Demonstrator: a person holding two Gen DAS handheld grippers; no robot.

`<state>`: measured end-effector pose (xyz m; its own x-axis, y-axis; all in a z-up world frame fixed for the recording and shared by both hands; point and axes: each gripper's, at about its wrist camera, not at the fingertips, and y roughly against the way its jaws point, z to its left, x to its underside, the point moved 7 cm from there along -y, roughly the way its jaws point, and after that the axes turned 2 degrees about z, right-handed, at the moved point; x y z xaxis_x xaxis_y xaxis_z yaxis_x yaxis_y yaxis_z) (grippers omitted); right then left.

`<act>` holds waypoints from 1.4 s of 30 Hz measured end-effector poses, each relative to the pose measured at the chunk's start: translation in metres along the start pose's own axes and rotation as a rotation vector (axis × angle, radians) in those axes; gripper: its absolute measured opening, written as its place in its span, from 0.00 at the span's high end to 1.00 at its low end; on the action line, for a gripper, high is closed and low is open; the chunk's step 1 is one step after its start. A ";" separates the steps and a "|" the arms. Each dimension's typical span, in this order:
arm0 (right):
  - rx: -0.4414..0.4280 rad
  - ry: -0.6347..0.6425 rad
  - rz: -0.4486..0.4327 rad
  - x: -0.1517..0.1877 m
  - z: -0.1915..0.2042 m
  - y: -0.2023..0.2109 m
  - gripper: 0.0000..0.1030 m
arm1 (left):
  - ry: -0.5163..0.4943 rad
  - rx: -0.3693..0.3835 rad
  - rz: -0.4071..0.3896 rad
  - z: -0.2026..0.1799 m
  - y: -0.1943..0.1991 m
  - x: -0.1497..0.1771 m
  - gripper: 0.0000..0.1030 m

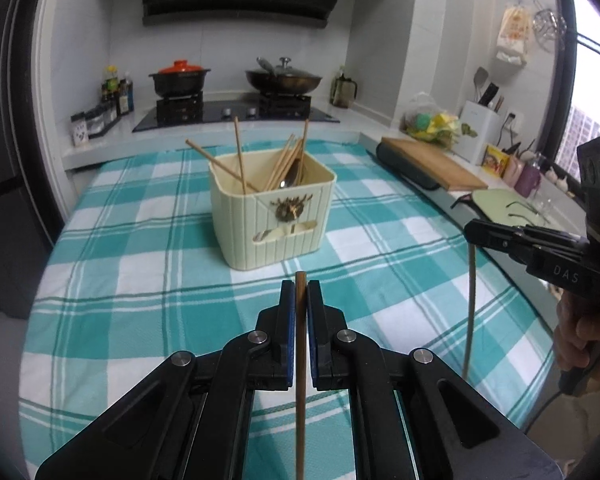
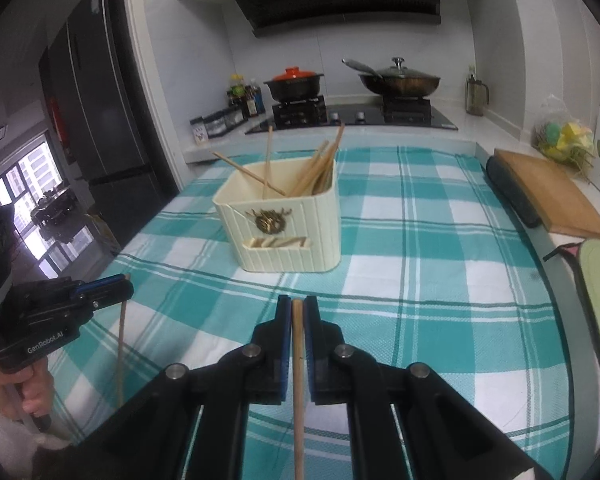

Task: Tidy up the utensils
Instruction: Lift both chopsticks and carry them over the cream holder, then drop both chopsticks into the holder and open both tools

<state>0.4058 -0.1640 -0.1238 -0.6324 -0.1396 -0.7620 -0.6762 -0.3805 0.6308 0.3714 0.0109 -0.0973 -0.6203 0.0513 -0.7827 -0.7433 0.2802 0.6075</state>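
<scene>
Left gripper (image 1: 300, 294) clamped its fingers on one chopstick (image 1: 300, 360); right gripper (image 2: 298, 312) pinched another chopstick (image 2: 298, 380), facing the cream utensil holder (image 1: 272, 216).

Each black gripper (image 1: 300, 292) has blue pads (image 1: 287, 320), silver rivets (image 1: 259, 336) and white lettering.

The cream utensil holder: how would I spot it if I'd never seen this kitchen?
Find the teal-and-white checked cloth spread in front of the stove. Near its middle stands the cream utensil holder, a ribbed, squarish plastic tub. It alone has wooden chopsticks and a spoon poking out, plus a bronze emblem on its front.
</scene>
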 end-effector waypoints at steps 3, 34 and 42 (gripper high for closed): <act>-0.004 0.024 -0.073 -0.007 0.014 0.033 0.94 | 0.006 0.027 -0.055 -0.007 0.024 -0.010 0.96; 0.072 0.138 -0.484 -0.200 0.054 0.056 0.94 | 0.042 -0.025 -0.306 0.038 0.018 -0.231 0.96; 0.038 0.126 -0.430 -0.237 0.039 -0.027 0.94 | 0.055 -0.070 -0.181 0.062 -0.074 -0.232 0.96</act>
<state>0.5589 -0.0850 0.0454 -0.2412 -0.0867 -0.9666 -0.8826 -0.3946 0.2557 0.5860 0.0378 0.0307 -0.4858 -0.0465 -0.8728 -0.8585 0.2132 0.4665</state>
